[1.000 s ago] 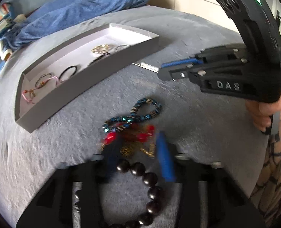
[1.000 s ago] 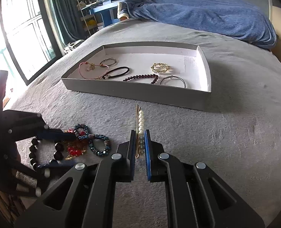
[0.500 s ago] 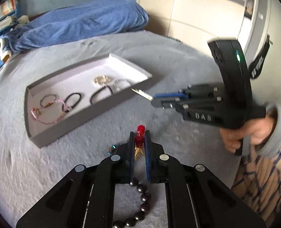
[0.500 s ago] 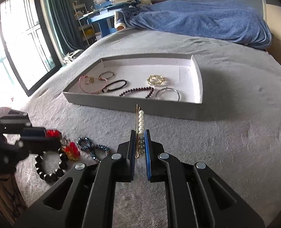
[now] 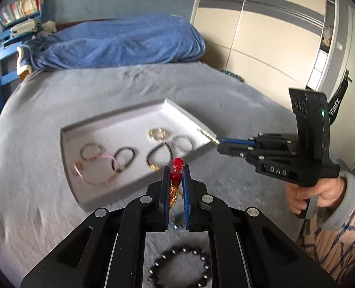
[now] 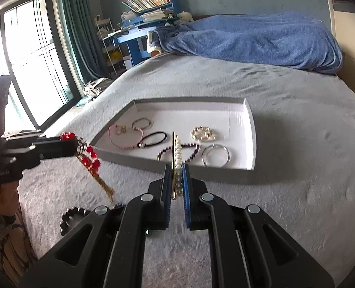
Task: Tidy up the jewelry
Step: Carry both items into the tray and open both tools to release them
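A red beaded ornament (image 5: pixel 176 171) is clamped by the left gripper (image 5: pixel 176 168), a pearl hairpin (image 6: pixel 177 158) by the right gripper (image 6: pixel 176 168), above the bed (image 6: pixel 297 120) near the tray (image 6: pixel 250 129).

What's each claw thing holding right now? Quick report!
Left gripper shut on red bead ornament. Right gripper shut on pearl hairpin. White tray ahead, nothing blocking.

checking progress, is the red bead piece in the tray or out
Out: the red bead piece hangs from the shut left gripper, above the bedspread, short of the tray.
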Demonstrator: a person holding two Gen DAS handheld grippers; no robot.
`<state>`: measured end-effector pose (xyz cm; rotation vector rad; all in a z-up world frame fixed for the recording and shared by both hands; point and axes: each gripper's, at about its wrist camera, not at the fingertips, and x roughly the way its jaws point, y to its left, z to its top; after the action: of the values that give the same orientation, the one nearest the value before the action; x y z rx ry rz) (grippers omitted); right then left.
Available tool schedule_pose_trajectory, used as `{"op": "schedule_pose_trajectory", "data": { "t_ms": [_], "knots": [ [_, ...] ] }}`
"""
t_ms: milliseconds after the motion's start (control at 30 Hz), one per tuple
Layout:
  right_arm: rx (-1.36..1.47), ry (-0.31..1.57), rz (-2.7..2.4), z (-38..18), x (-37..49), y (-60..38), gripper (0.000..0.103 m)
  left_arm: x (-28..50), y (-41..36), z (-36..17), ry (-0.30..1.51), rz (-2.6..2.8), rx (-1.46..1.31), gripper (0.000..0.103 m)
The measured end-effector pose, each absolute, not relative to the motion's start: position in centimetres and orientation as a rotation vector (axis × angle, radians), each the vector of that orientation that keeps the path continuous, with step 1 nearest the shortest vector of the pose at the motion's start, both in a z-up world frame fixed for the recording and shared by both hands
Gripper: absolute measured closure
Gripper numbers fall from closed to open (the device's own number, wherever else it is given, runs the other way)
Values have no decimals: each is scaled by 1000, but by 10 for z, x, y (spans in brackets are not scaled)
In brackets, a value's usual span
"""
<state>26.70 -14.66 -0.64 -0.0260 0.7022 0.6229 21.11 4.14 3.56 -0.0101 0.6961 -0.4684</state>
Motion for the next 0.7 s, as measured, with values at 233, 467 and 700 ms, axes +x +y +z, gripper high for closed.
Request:
{"op": "schedule_pose_trajectory", "data": {
  "t_ms": [233, 467, 700],
  "knots": [
    [-38, 680, 621, 11, 281, -142, 94, 232, 49, 57, 658, -453, -1, 93],
    [-62, 676, 619, 24, 305, -130, 94, 259, 57, 72, 633, -448, -42, 93],
    [-39, 718, 588, 19, 339, -123, 94, 295, 58, 74, 633, -436, -51, 93]
  ]
}}
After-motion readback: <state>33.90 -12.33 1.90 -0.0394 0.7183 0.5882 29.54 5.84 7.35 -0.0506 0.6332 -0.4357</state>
